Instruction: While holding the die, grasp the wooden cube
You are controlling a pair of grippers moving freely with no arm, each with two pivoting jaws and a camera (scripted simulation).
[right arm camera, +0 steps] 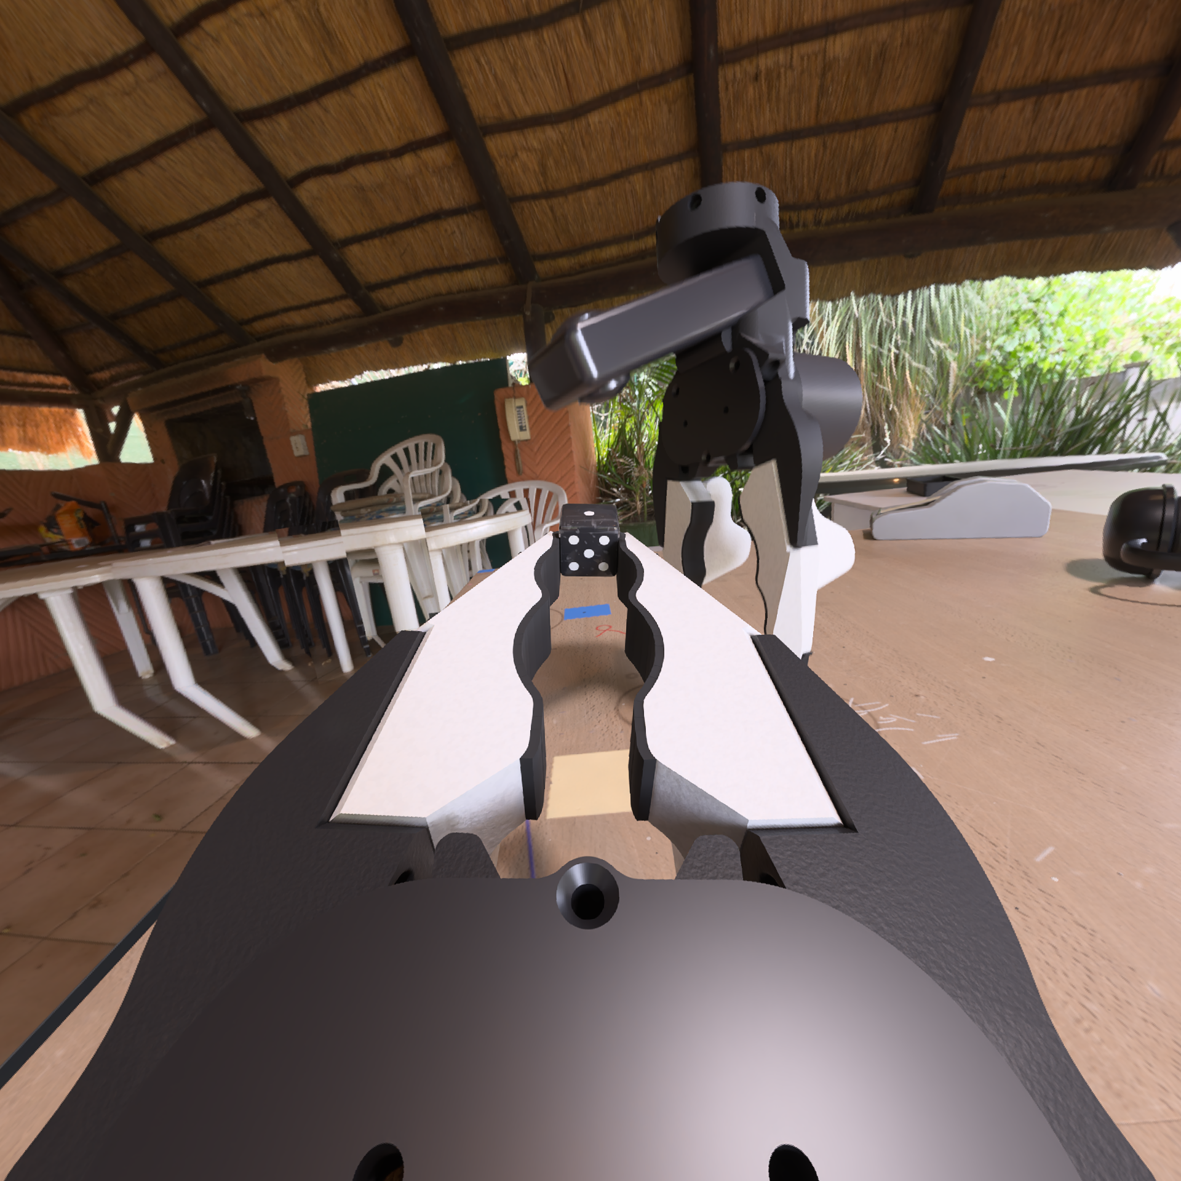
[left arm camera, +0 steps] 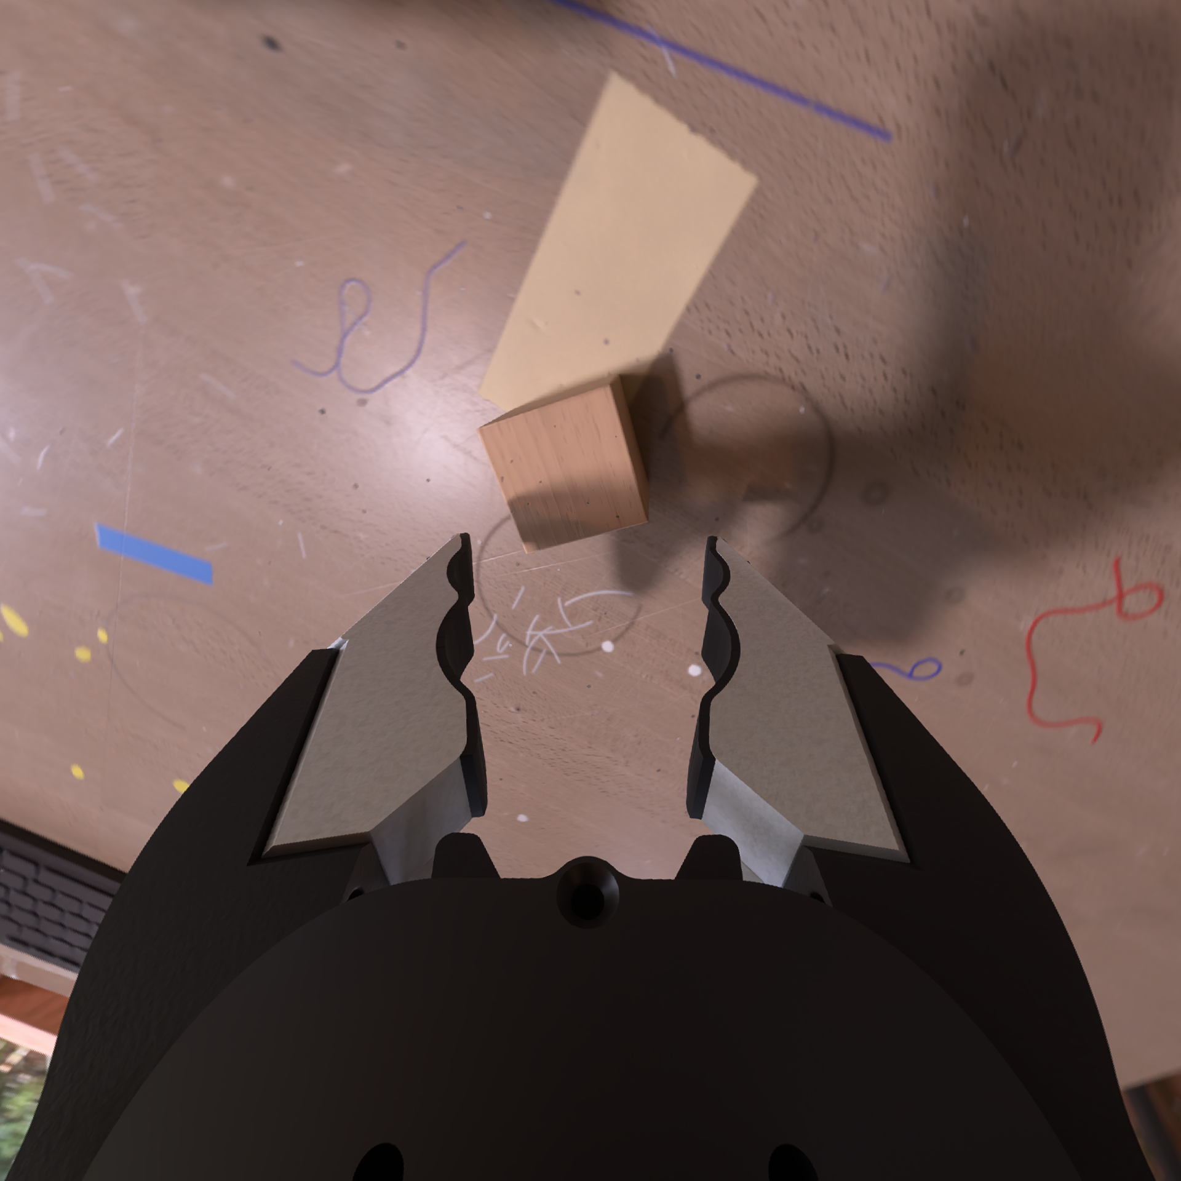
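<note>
Your grippers over the scribbled worktop (left arm camera: 255, 383)

Your left gripper (left arm camera: 588, 556) is hanging with jaws spread wide, empty, pointing down just short of the wooden cube (left arm camera: 565, 470), which is sitting at the end of a tan strip (left arm camera: 613, 255). Your right gripper (right arm camera: 588, 556) is pinching the black die (right arm camera: 588, 549) at its fingertips.

Through the left wrist view I see my left gripper (left arm camera: 588, 549) spread wide above the scuffed table (left arm camera: 223, 396), the wooden cube (left arm camera: 565, 470) just past its fingertips at centre frame, overlapping a tan sheet (left arm camera: 620, 243) beyond.
</note>
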